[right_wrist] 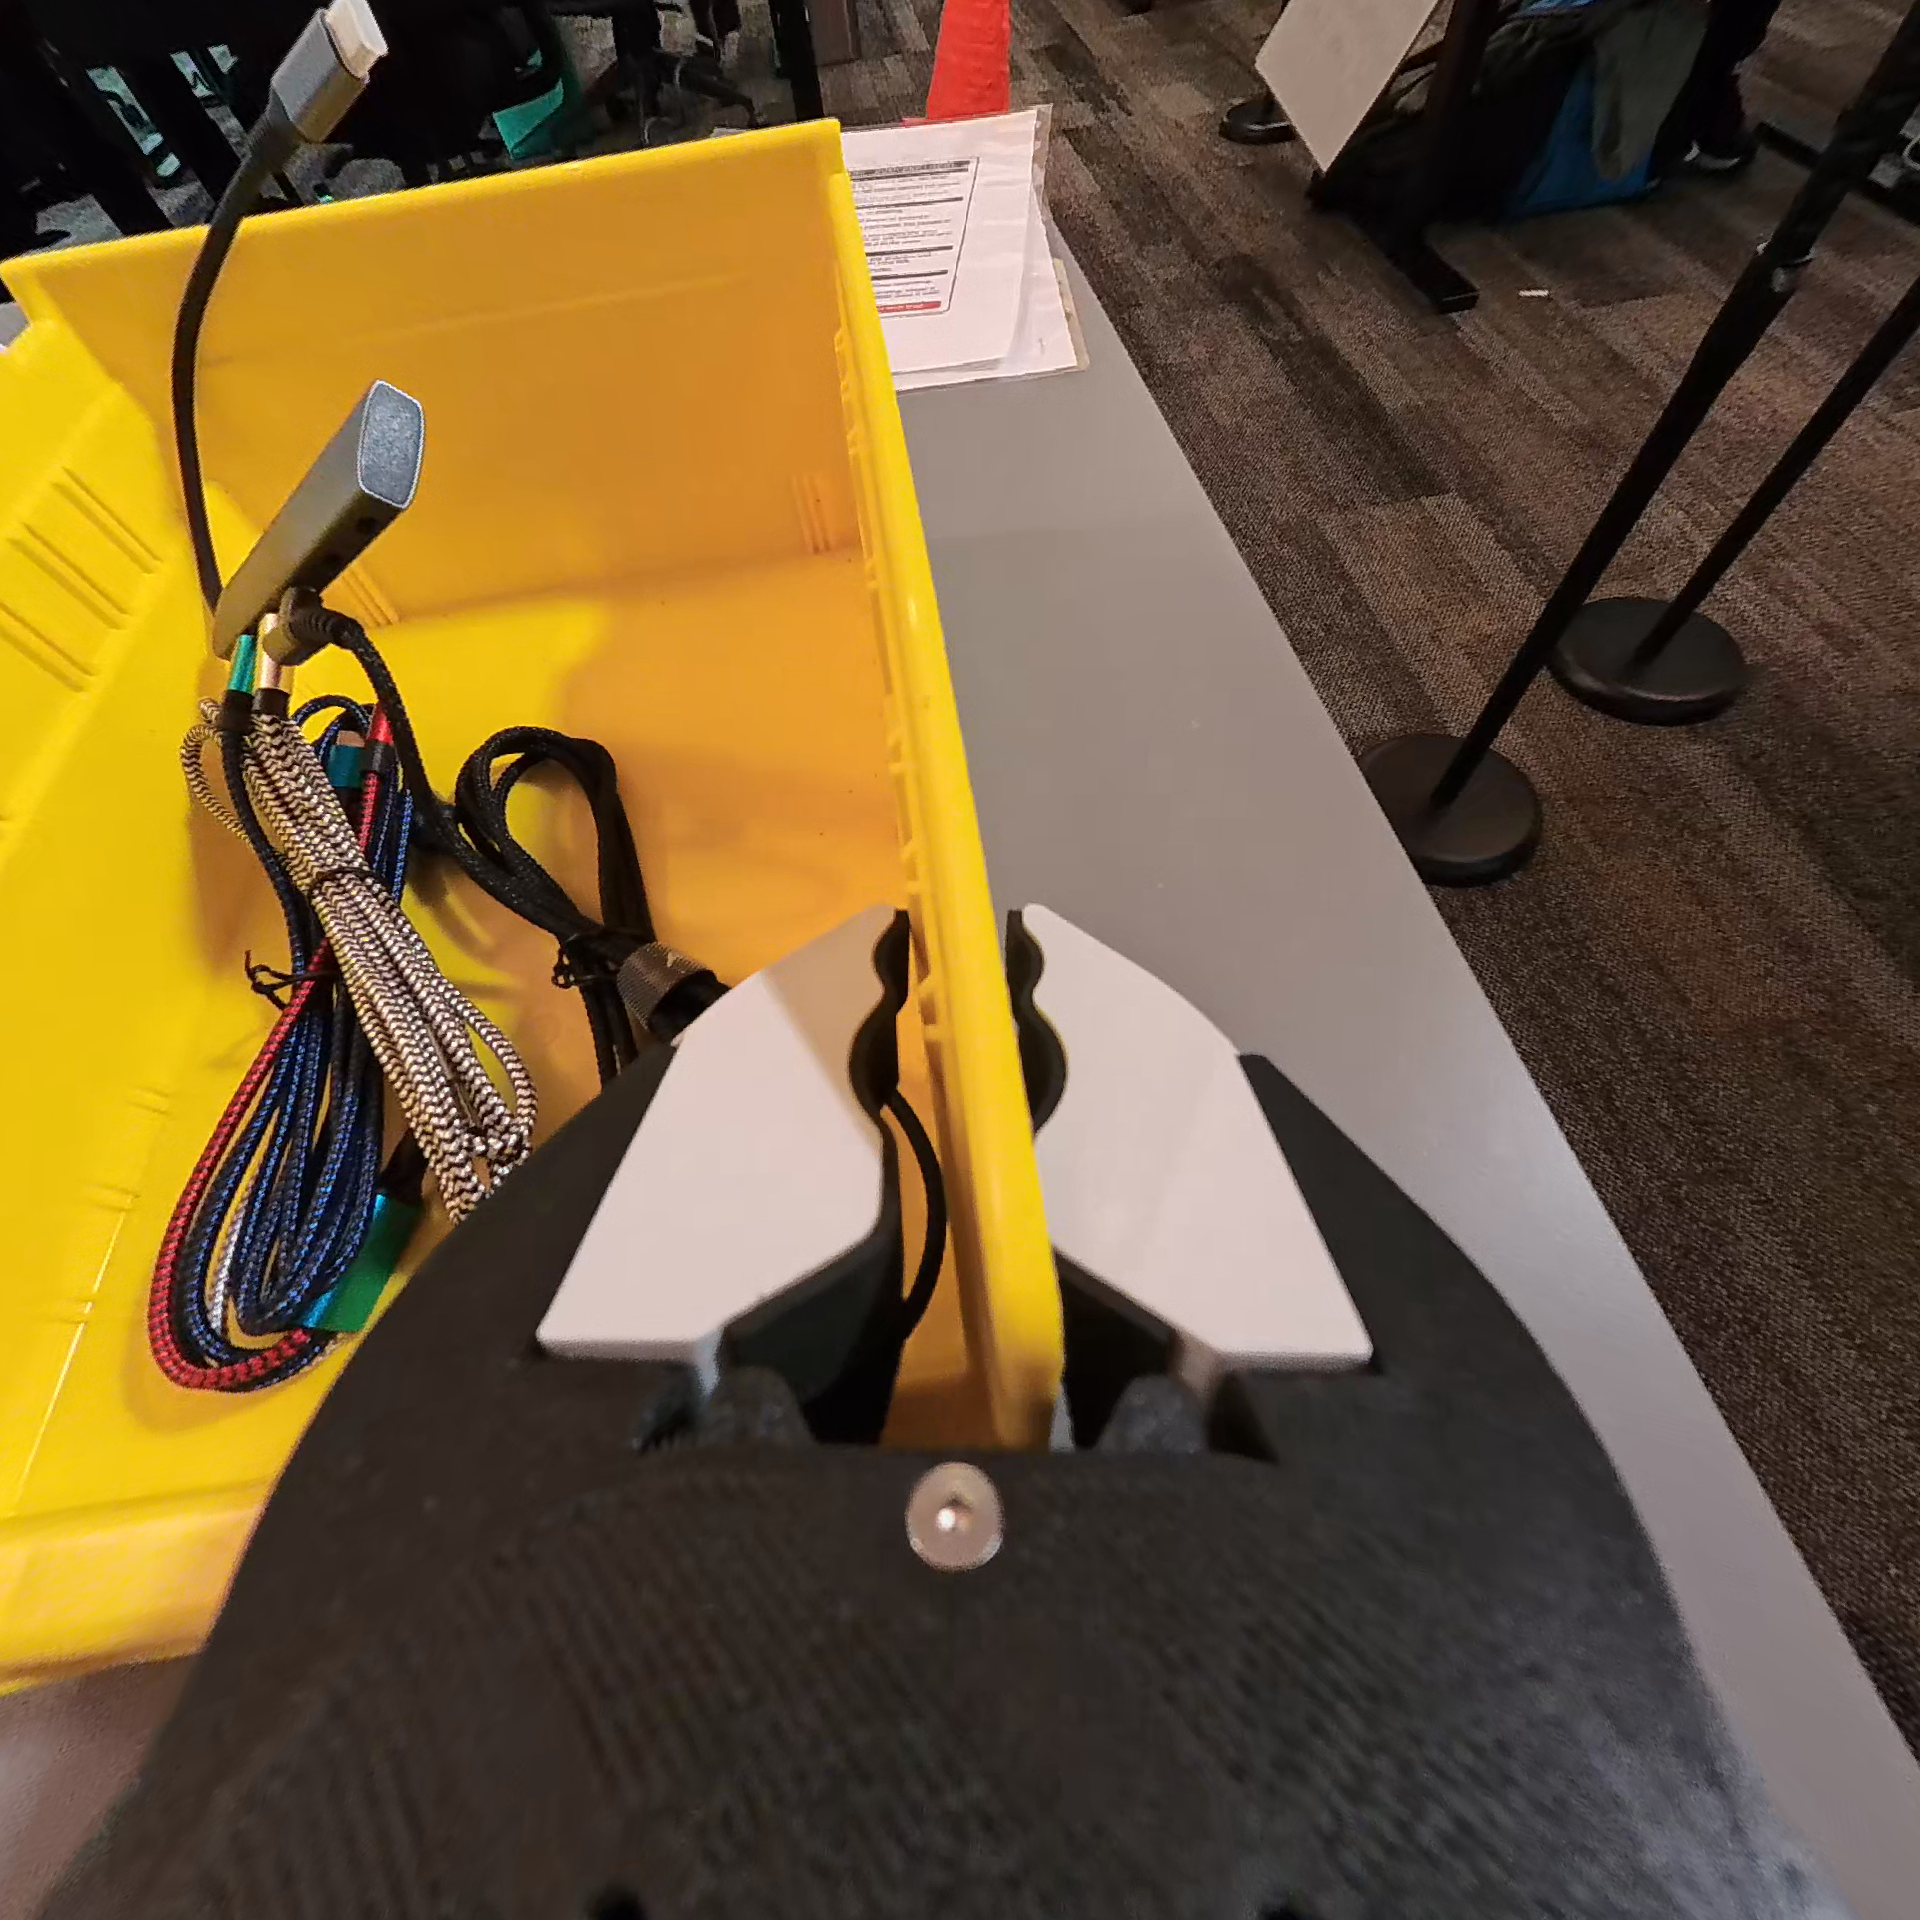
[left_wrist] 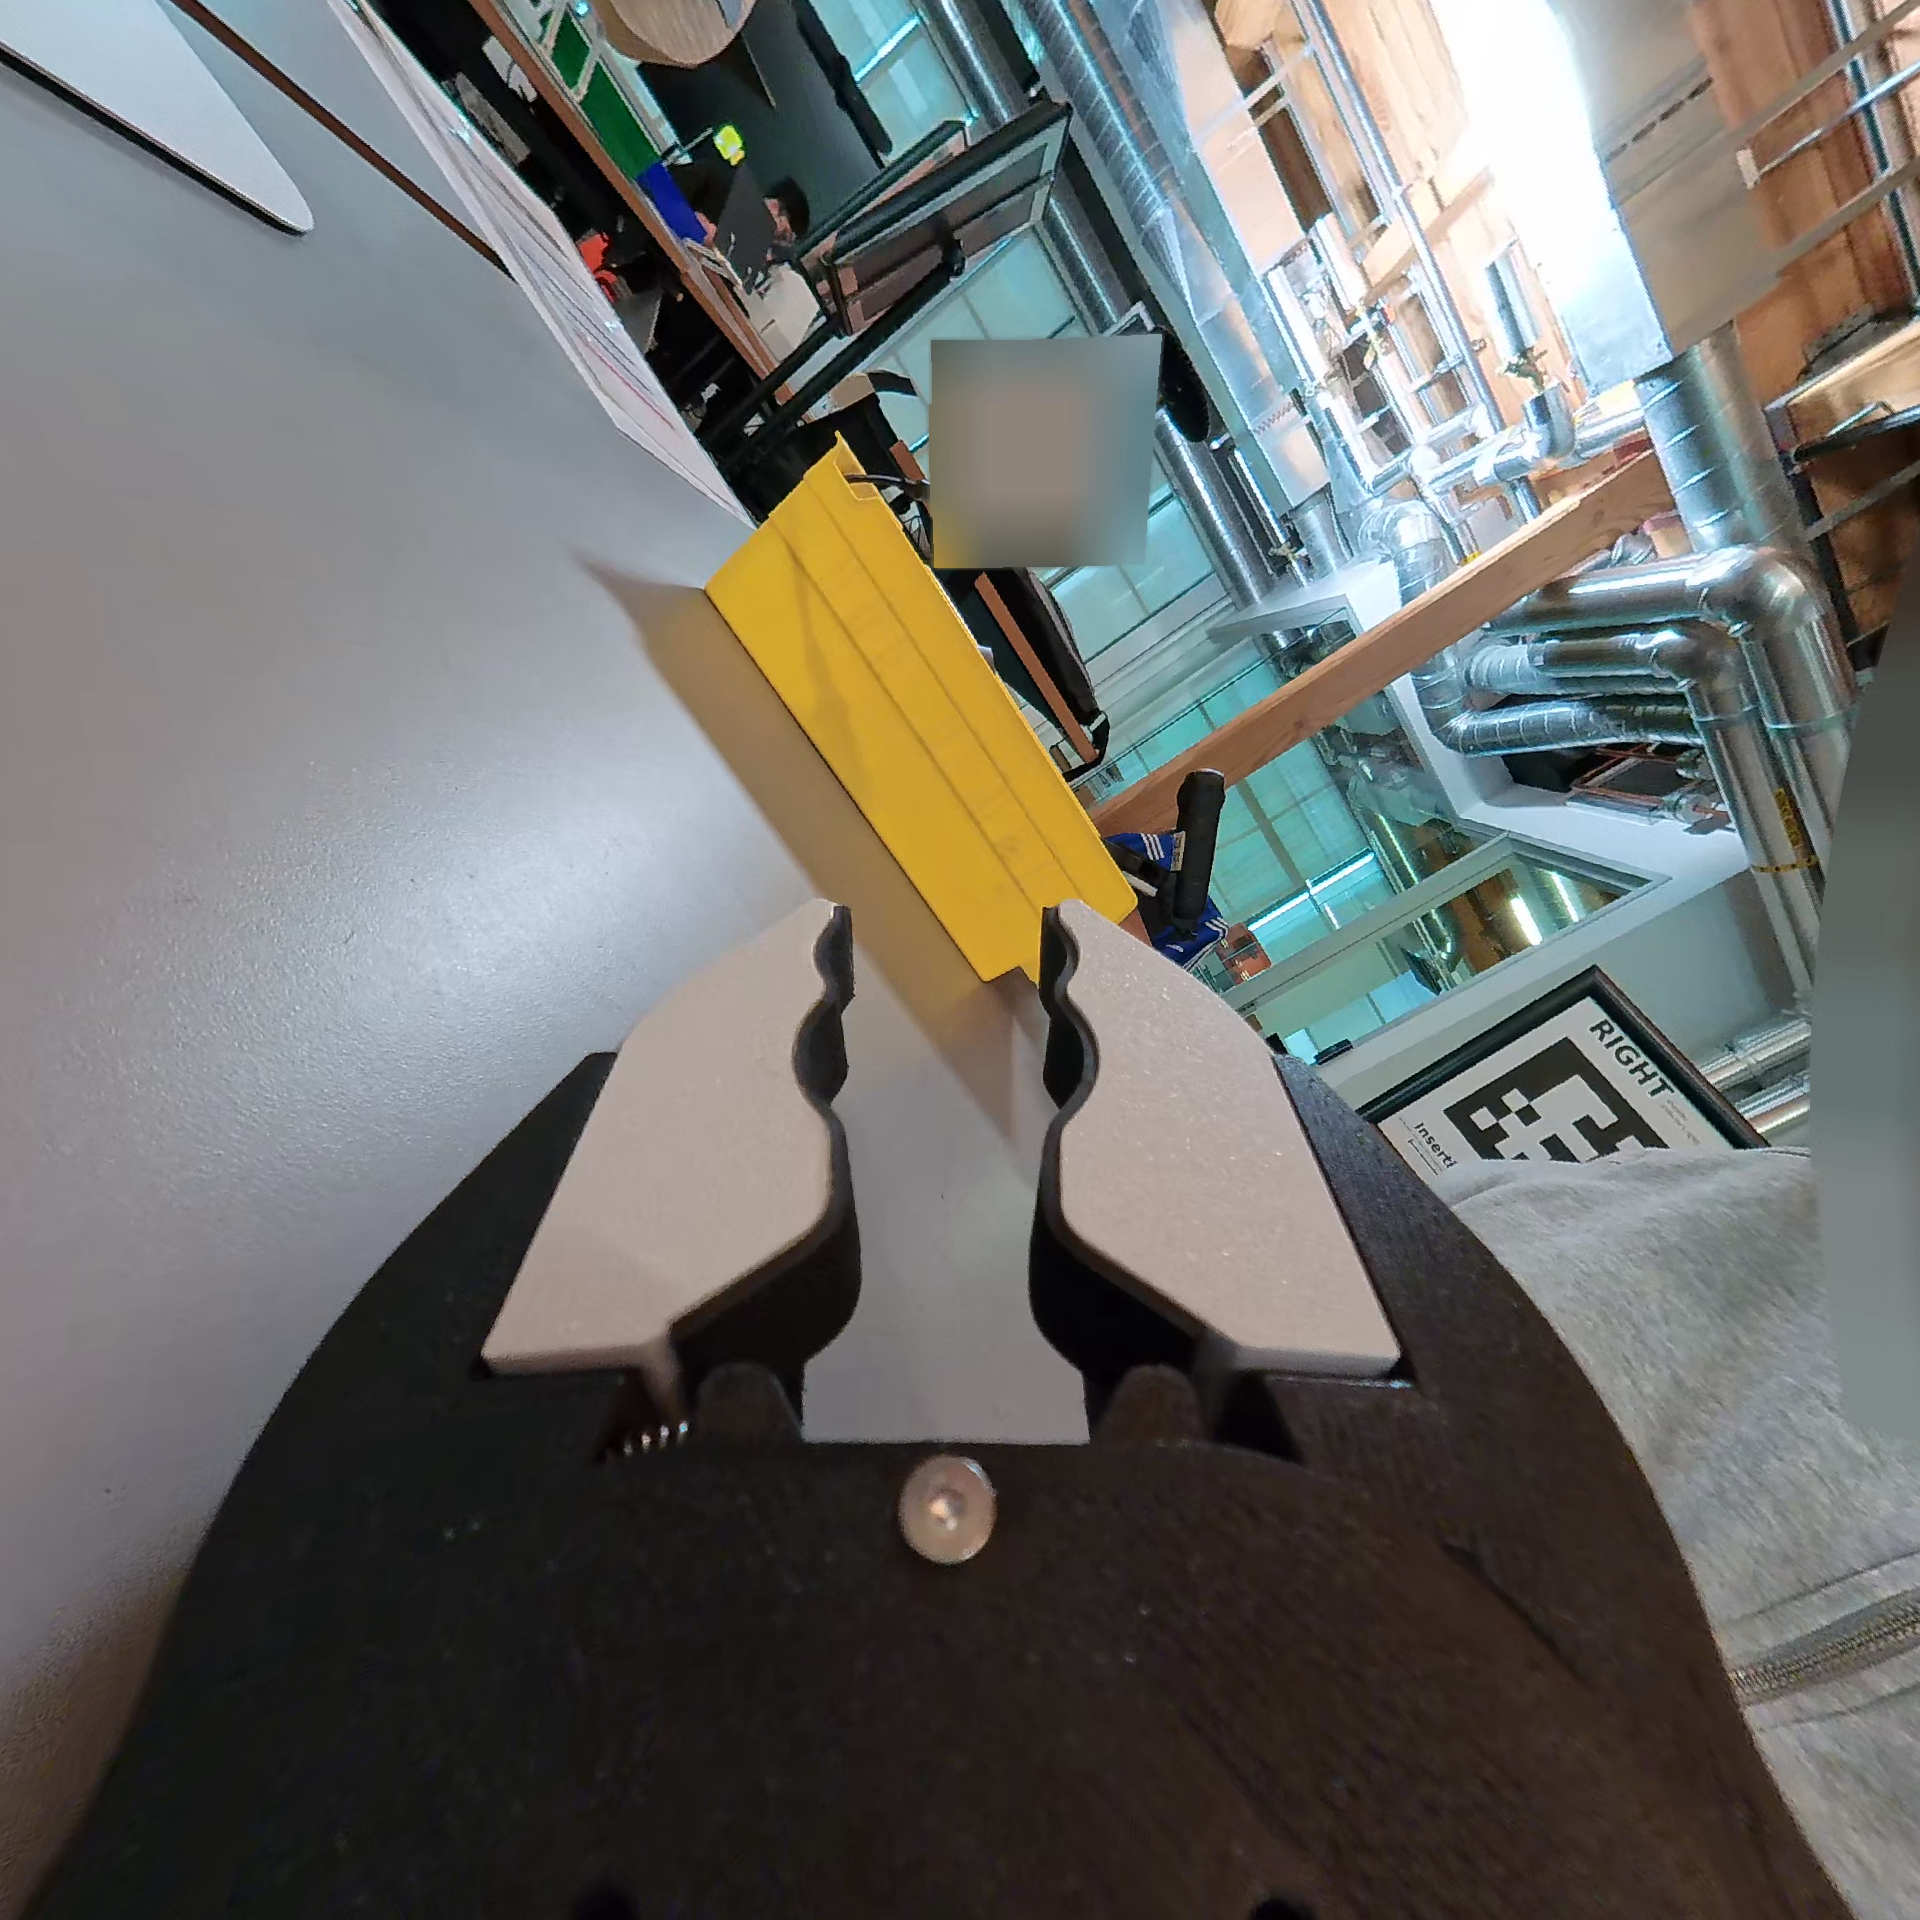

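One yellow bin (right_wrist: 623,436) on the grey bench (right_wrist: 1195,831). Two claws, both mine.

My right claw (right_wrist: 961,925) straddles the bin's right wall: left finger inside the bin, right finger outside over the bench. The fingers are set narrow with the wall rim between them; the wall sits close to both pads, but I cannot tell if they actually clamp it. A thin black cable (right_wrist: 920,1195) runs up between the left finger and the inner face of the wall.

Inside the bin, left of that claw:
- one bundle of braided cables (right_wrist: 312,1039), with red, blue and black-and-white strands and green plug ends; exact cable count not readable
- one coiled black braided cable (right_wrist: 582,831) with a round knurled connector, just beside my left finger
- one grey adapter block (right_wrist: 332,509) standing tilted above the bundle, cables plugged into its lower end, plus a black lead curving up to a grey plug (right_wrist: 327,62) at the top edge

My left claw (left_wrist: 945,935) hangs low over the bench, fingers partly apart, nothing between them. The bin's outer wall (left_wrist: 914,727) stands just ahead of the fingertips, slightly to the right of centre, apart from them.

Elsewhere: one sleeved sheet of paper (right_wrist: 956,239) on the bench beyond the bin, two black round post bases (right_wrist: 1449,810) on the carpet to the right, one framed marker card (left_wrist: 1538,1101) and a grey sleeve (left_wrist: 1662,1455) to the right in the left wrist view.
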`<state>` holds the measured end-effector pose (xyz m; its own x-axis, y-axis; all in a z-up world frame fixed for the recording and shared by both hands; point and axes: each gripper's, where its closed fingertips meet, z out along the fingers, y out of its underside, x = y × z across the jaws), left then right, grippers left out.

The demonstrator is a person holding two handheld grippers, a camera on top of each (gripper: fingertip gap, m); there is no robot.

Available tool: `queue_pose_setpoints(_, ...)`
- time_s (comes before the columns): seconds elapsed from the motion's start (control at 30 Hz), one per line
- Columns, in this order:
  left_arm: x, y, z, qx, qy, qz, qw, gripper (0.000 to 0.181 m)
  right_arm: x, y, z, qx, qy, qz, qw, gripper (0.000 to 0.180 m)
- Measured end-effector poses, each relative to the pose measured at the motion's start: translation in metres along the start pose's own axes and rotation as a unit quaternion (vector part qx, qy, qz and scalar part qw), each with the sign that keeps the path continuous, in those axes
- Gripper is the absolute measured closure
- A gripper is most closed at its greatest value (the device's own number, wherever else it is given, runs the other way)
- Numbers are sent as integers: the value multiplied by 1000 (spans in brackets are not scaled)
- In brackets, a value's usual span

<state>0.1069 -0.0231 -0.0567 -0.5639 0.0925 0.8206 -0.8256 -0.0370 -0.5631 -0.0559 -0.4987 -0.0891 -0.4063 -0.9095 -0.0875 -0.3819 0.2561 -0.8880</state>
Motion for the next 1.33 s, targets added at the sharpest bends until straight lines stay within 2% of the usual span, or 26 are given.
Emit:
queue_pose_setpoints(0.93,-1,0,0,-2,2,-6,1000,145,1,4,2,-15,5,14,1000,160)
queue_pose_setpoints(1.03,-1,0,0,-2,2,-6,1000,145,-1,10,4,-33,-7,45,998,162)
queue_pose_setpoints(1.13,-1,0,1,-2,2,-7,1000,145,-6,14,6,-43,-38,116,992,163)
queue_pose_setpoints(1.33,-1,0,1,-3,3,-9,1000,145,-8,15,5,-43,-55,133,989,171)
